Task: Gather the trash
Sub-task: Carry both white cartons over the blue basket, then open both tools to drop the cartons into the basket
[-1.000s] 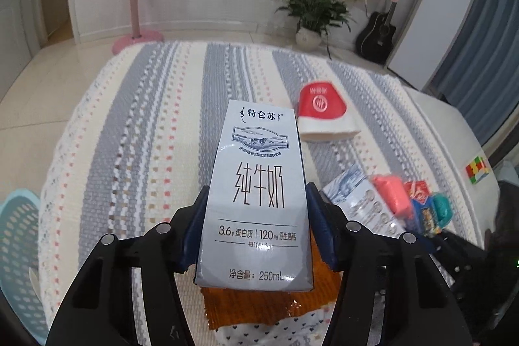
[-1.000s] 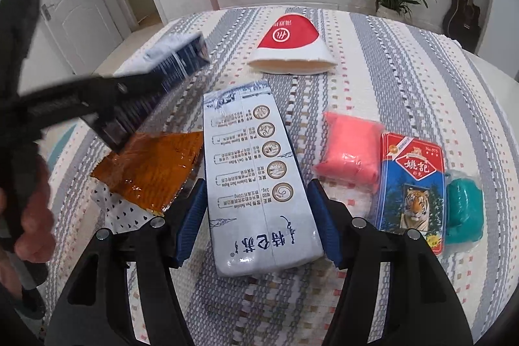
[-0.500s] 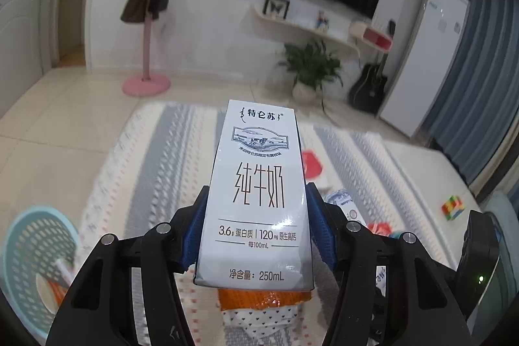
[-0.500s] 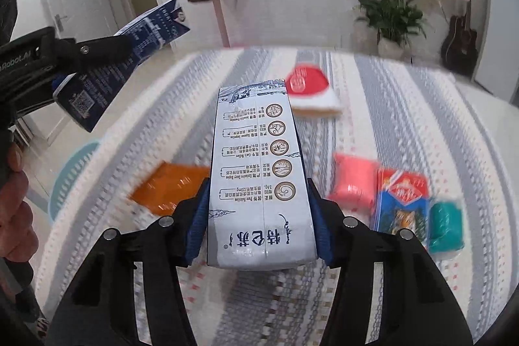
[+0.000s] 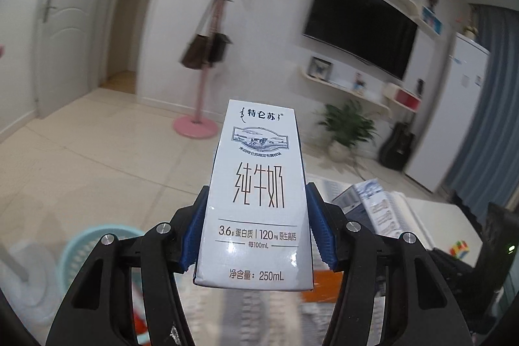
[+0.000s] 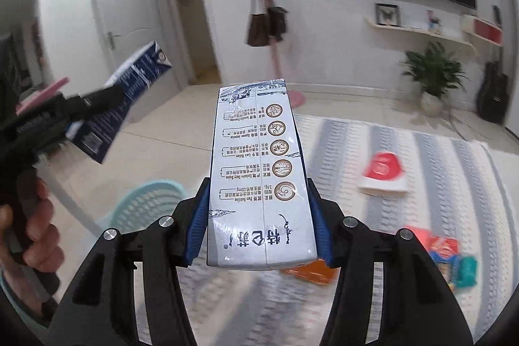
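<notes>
Left wrist view: the left tool [image 5: 256, 240] is pressed onto a white milk carton [image 5: 258, 193], its blue pads [image 5: 194, 235] clamping both sides near the carton's bottom end. The carton stands up along the fingers, front face toward the camera, lifted above the floor. Below and to the left sits a light blue basket [image 5: 87, 245] on the tiled floor. At right, part of a second milk carton [image 5: 373, 203] shows, tilted, above the striped cloth [image 5: 418, 216]. An orange wrapper [image 5: 324, 286] peeks out just under the held carton. A pink coat stand [image 5: 207, 54] with hanging bags is behind, blurred.

Right wrist view: the right tool [image 6: 258, 227] is pinching the second milk carton [image 6: 259, 177] between its blue pads, printed back face up, held in the air. At left the left tool [image 6: 74, 115] appears, gripped by a hand [image 6: 35, 235] and holding its carton [image 6: 126, 99] tilted above the basket [image 6: 146, 206]. On the striped cloth [image 6: 438, 184] lie a red-and-white paper cup [image 6: 384, 172], the orange wrapper [image 6: 309, 271], a blue-and-red packet [image 6: 442, 252] and a teal item [image 6: 467, 271], all blurred.
</notes>
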`<action>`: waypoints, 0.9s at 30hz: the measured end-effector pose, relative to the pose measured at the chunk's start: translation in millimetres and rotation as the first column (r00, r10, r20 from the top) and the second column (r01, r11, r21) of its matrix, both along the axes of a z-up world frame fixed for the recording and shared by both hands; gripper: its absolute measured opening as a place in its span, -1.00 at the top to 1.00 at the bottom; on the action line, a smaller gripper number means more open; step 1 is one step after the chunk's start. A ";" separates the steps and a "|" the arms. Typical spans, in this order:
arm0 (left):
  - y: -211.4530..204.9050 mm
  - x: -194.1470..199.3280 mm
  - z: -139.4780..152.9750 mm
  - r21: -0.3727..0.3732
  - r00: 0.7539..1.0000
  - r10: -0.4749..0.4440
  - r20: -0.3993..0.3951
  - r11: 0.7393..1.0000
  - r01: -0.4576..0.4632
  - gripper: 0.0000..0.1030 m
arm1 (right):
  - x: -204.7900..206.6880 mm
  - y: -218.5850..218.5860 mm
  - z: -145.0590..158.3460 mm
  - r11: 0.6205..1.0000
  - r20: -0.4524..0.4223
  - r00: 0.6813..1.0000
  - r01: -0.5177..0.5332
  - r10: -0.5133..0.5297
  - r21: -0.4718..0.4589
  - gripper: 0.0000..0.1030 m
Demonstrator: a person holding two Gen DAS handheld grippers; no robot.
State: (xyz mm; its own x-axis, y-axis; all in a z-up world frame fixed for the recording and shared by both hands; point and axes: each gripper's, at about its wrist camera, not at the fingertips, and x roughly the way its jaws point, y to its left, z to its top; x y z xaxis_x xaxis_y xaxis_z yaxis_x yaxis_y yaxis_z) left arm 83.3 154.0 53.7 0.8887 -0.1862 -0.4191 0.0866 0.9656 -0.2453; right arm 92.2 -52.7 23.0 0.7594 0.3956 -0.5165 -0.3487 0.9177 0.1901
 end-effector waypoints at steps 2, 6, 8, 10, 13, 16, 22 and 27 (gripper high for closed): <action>20.8 -6.4 -1.3 -0.021 1.000 0.031 0.000 0.999 -0.031 -0.07 | -1.0 24.2 3.9 0.999 0.011 0.999 -0.033 0.033 -0.012 0.00; 73.0 -22.7 -10.5 -0.055 0.993 0.114 -0.015 0.992 -0.115 -0.07 | 0.8 64.3 2.6 0.996 0.004 0.996 -0.089 0.089 -0.027 0.00; 92.0 -27.4 -15.0 -0.067 0.989 0.147 -0.030 0.987 -0.149 -0.07 | -1.6 83.7 -1.7 0.993 -0.006 0.993 -0.117 0.117 -0.027 0.00; 117.2 -33.3 -22.2 -0.085 0.982 0.184 -0.047 0.979 -0.187 -0.07 | -0.2 105.7 -6.2 0.989 -0.024 0.989 -0.148 0.147 -0.027 0.00; 149.5 -38.4 -34.9 -0.082 0.968 0.242 -0.073 0.965 -0.248 -0.07 | 2.8 133.6 -15.6 0.981 -0.054 0.980 -0.193 0.191 -0.031 0.00; 180.3 -41.3 -57.6 -0.101 0.955 0.274 -0.116 0.953 -0.286 -0.07 | 9.8 164.6 -28.9 0.971 -0.099 0.968 -0.236 0.230 -0.049 0.00; 218.9 -34.4 -111.3 -0.129 0.928 0.291 -0.232 0.937 -0.326 -0.08 | 27.0 218.2 -73.7 0.954 -0.213 0.941 -0.286 0.262 -0.089 0.00; 231.8 -20.4 -151.5 -0.124 0.904 0.276 -0.327 0.936 -0.331 -0.08 | 46.6 254.2 -111.4 0.946 -0.332 0.908 -0.304 0.254 -0.108 -0.01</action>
